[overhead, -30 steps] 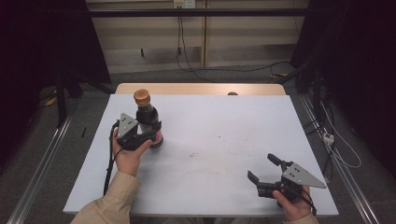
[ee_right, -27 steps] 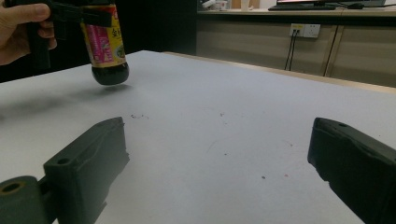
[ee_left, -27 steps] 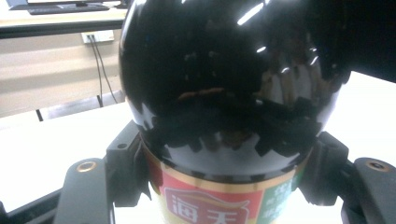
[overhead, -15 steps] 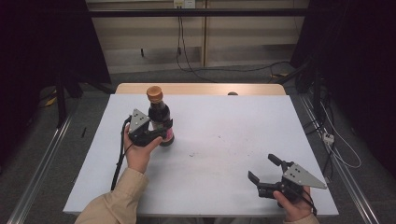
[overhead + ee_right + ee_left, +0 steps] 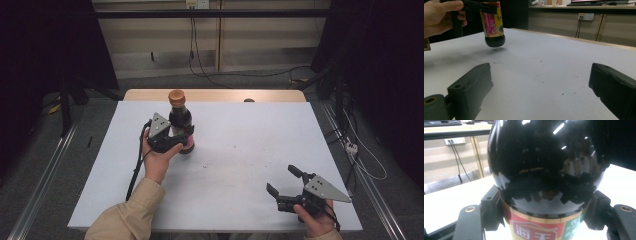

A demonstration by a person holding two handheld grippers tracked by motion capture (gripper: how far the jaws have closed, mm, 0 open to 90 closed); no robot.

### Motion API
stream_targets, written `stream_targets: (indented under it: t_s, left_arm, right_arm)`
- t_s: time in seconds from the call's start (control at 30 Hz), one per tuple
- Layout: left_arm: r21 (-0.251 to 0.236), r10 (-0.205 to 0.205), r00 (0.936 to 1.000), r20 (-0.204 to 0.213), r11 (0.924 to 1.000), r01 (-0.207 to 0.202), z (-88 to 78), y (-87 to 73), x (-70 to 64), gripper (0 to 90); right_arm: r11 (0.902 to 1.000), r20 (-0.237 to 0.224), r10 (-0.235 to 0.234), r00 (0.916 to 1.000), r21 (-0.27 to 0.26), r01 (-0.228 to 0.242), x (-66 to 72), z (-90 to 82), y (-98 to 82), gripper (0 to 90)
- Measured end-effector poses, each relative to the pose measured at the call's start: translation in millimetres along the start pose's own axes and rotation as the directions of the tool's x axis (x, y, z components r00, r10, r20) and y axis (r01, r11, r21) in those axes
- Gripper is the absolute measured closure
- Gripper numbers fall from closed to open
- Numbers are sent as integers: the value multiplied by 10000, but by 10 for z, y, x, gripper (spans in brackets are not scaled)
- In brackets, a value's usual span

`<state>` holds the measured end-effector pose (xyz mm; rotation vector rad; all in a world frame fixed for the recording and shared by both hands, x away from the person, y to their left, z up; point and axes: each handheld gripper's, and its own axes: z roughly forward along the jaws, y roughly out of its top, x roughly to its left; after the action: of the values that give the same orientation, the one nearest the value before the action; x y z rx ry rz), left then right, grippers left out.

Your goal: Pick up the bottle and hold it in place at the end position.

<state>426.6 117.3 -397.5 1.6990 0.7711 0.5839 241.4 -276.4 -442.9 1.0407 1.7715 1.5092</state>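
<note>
A dark soy sauce bottle (image 5: 180, 119) with an orange-brown cap and a red and yellow label stands upright at the table's far left-centre, with my left gripper (image 5: 183, 138) shut on its lower body. In the left gripper view the glossy bottle (image 5: 544, 167) sits between both black pads (image 5: 492, 212). The right gripper view shows the bottle (image 5: 493, 25) lifted a little off the white table top (image 5: 544, 57), its shadow beneath. My right gripper (image 5: 282, 180) rests near the front right edge, its jaws spread wide and nothing between them (image 5: 541, 92).
The white table (image 5: 240, 145) has a wooden strip along its far edge with a small dark object (image 5: 248, 100) on it. Metal rails run along the floor on both sides. Cables and a power strip (image 5: 351, 146) lie on the floor to the right.
My left hand has carried the bottle to the right across the table, still gripped. The right gripper has stayed where it was, jaws open.
</note>
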Motion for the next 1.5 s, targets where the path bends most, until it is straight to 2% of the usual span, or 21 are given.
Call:
stream_targets:
  t_s: [0.03,0.1,0.23,0.27,0.3,0.37,0.77,0.83,1.07,1.17,1.23,1.4,1.5]
  left_arm:
    - [5,-94,9999,52,10000,94,21,4,-19,308]
    - [16,66,9999,140,10000,-66,62,17,-39,308]
    - [50,83,9995,319,10000,-85,150,30,-95,308]
    - [47,-13,9994,354,10000,11,174,30,-116,308]
    - [69,138,9991,408,9999,-141,194,34,-120,308]
    - [55,43,9987,509,10000,-46,235,37,-154,308]
    - [81,267,9949,968,9996,-276,475,59,-327,308]
    - [121,152,9943,1059,9998,-165,516,46,-359,308]
    - [145,248,9935,1115,9995,-266,584,26,-407,308]
    - [128,151,9924,1219,9998,-168,600,35,-436,308]
    - [93,337,9914,1264,9993,-351,615,43,-458,308]
    - [107,227,9905,1357,9996,-244,658,35,-511,308]
    - [191,386,9898,1370,9990,-416,670,23,-523,308]
  right_arm:
    - [10000,15,4,10000,13,-4,-1,-2,0,40]
    - [10000,33,31,10000,7,-31,-6,-6,-1,40]
    - [10000,64,3,10000,5,-3,-12,-12,-1,40]
    - [10000,77,21,10000,-9,-21,-11,-12,-1,40]
    - [10000,66,30,10000,-11,-30,-12,-14,-1,40]
    - [10000,47,3,10000,-12,-3,-14,-17,-2,40]
    - [10000,73,46,10000,20,-46,-23,-23,-9,40]
    - [9999,113,98,9999,36,-98,-26,-24,-10,40]
    - [10000,109,78,9999,19,-78,-23,-30,-10,41]
    - [10000,121,87,9999,20,-88,-33,-26,-14,40]
    - [10000,124,90,9999,38,-91,-33,-22,-15,40]
    - [10000,136,84,9999,33,-84,-24,-27,-12,40]
    - [10000,156,90,9998,27,-90,-29,-29,-14,40]
